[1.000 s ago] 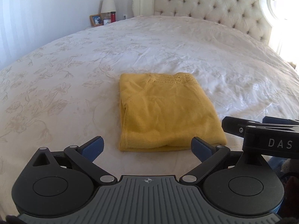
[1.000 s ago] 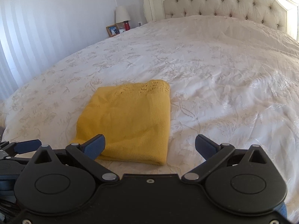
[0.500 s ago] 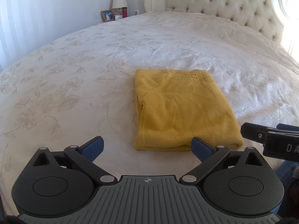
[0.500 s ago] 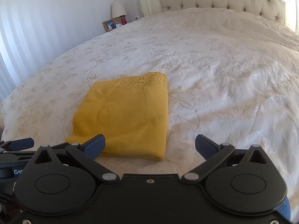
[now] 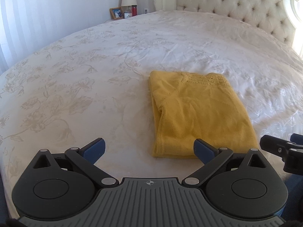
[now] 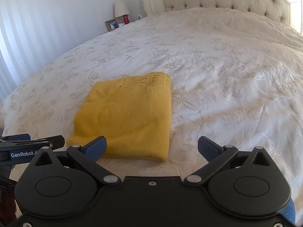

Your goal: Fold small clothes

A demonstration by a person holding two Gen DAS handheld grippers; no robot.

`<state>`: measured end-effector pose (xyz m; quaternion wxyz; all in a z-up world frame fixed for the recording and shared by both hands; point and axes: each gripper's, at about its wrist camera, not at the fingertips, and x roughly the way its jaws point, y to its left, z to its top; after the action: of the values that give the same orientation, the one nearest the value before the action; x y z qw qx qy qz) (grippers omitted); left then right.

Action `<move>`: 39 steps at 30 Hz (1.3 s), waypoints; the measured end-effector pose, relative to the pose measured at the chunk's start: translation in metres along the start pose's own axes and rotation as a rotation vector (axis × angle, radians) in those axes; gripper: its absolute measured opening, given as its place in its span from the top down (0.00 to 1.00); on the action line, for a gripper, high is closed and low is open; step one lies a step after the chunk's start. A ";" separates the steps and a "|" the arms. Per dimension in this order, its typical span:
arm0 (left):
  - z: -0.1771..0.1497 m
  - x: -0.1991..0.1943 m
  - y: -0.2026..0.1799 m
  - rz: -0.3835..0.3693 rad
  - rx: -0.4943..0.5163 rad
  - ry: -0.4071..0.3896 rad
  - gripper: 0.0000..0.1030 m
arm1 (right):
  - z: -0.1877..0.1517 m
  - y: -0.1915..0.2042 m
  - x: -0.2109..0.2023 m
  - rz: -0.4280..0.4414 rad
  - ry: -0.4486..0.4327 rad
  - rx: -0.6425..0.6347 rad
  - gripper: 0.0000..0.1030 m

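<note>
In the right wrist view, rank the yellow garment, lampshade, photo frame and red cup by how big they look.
1. Yellow garment, far the largest, though also nearest.
2. Lampshade.
3. Photo frame, close to the lampshade.
4. Red cup.

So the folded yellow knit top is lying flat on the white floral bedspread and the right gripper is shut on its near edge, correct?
Not quite. The folded yellow knit top does lie flat on the white floral bedspread, but the right gripper is open and holds nothing, its jaws spread wide short of the near edge, as the right wrist view shows.
</note>
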<state>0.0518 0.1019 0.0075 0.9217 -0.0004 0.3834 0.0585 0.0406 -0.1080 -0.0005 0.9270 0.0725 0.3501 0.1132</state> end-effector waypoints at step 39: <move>-0.007 0.004 -0.004 -0.032 0.026 0.025 0.02 | 0.000 0.001 -0.001 0.003 -0.011 -0.011 0.01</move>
<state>0.0498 0.0977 -0.0006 0.9176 0.0047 0.3957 0.0386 0.0395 -0.1073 0.0005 0.9292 0.0683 0.3442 0.1160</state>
